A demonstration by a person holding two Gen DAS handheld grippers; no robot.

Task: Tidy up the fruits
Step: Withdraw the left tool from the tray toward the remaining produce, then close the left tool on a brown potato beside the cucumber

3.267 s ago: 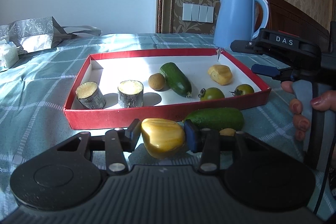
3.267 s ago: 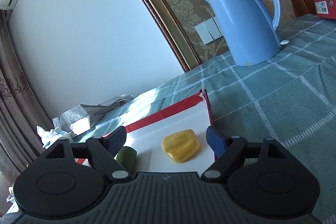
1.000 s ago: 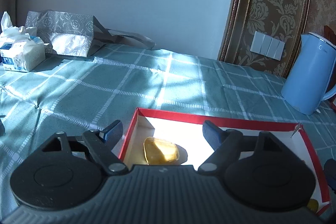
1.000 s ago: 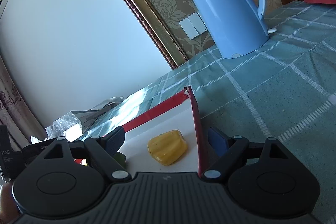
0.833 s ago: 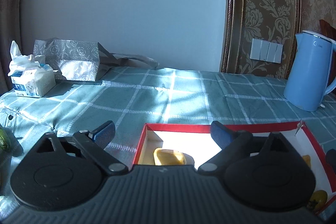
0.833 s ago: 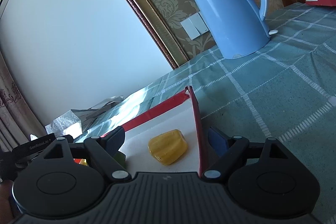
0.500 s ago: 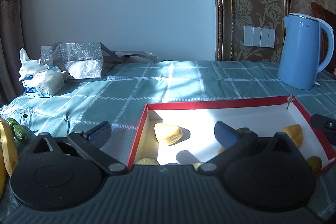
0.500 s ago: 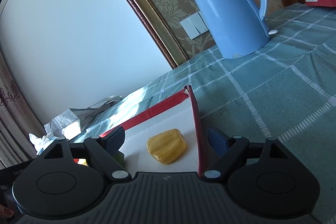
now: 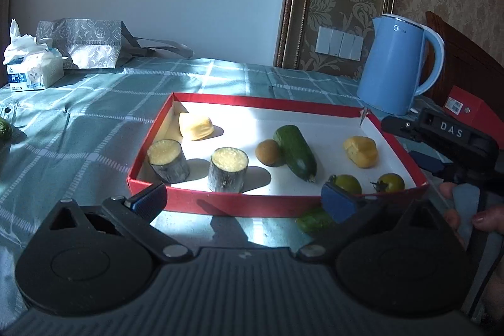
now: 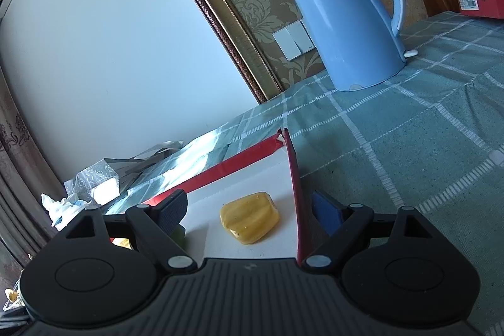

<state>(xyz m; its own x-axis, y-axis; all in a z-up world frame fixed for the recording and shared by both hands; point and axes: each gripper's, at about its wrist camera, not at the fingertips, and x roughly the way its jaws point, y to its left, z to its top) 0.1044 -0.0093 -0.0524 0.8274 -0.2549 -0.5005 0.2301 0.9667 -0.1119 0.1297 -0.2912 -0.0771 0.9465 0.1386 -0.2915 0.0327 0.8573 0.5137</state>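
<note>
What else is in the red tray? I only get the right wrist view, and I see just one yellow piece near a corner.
Observer: The left wrist view shows a second yellow piece in the far left corner of the tray.
Operator: Anything outside it?
Observer: A green fruit lies on the cloth just in front of the tray's near wall.
Operator: Is the left gripper holding something?
Observer: No, the left gripper is open and empty.

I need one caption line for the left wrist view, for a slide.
Open left gripper before a red tray of fruits.
</note>
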